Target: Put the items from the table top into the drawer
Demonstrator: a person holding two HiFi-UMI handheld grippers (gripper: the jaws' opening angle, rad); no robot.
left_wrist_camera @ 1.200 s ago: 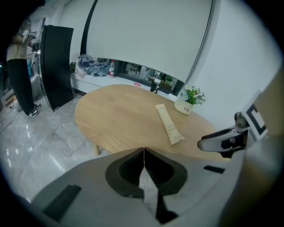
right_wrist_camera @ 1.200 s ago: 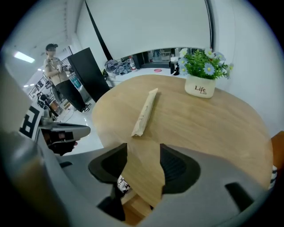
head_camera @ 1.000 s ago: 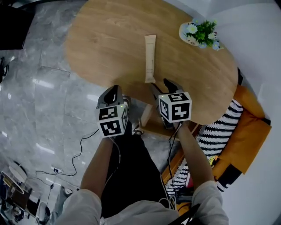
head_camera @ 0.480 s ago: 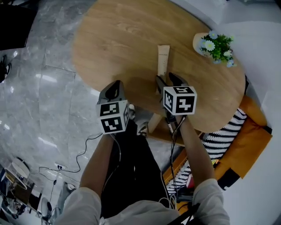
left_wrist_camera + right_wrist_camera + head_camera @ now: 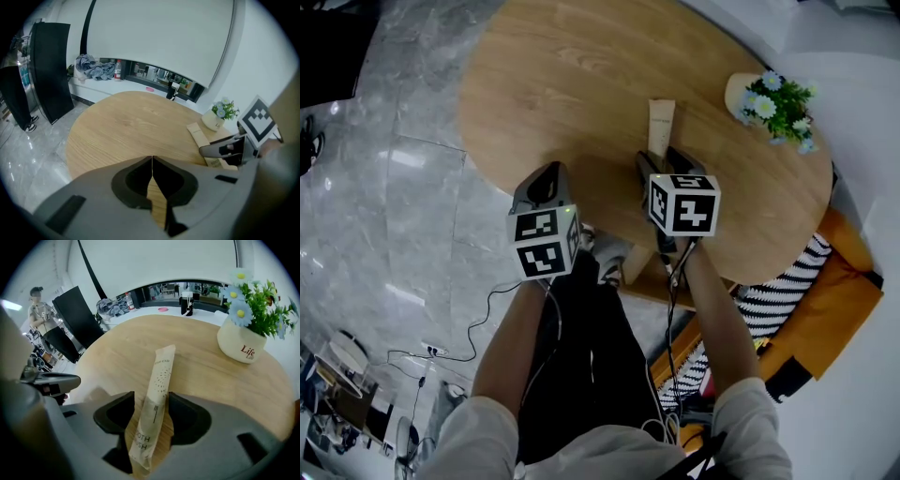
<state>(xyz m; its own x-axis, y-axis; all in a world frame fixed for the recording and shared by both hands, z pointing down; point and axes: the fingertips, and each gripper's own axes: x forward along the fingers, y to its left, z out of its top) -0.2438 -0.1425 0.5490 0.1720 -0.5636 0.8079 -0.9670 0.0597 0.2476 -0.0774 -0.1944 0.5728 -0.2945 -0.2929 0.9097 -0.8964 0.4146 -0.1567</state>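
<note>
A long beige toothbrush packet [image 5: 661, 120] lies on the oval wooden table [image 5: 562, 84], pointing away from me. My right gripper [image 5: 661, 164] is open and straddles the packet's near end. In the right gripper view the packet [image 5: 157, 390] runs between the two jaws of that gripper [image 5: 151, 404], close against the right one. My left gripper [image 5: 546, 180] hovers at the table's near edge, shut and empty. The left gripper view shows its jaws [image 5: 152, 161] pressed together, with the packet [image 5: 200, 135] off to the right.
A white pot of flowers [image 5: 759, 94] stands at the table's far right, beyond the packet. A wooden piece [image 5: 639, 267] shows under the table's near edge. An orange and striped seat [image 5: 811, 281] sits to the right. Cables [image 5: 483, 305] trail over the grey floor.
My right gripper has moved forward along the table until its jaws sit on either side of the packet's near end. The left gripper has stayed by the table edge, still shut.
</note>
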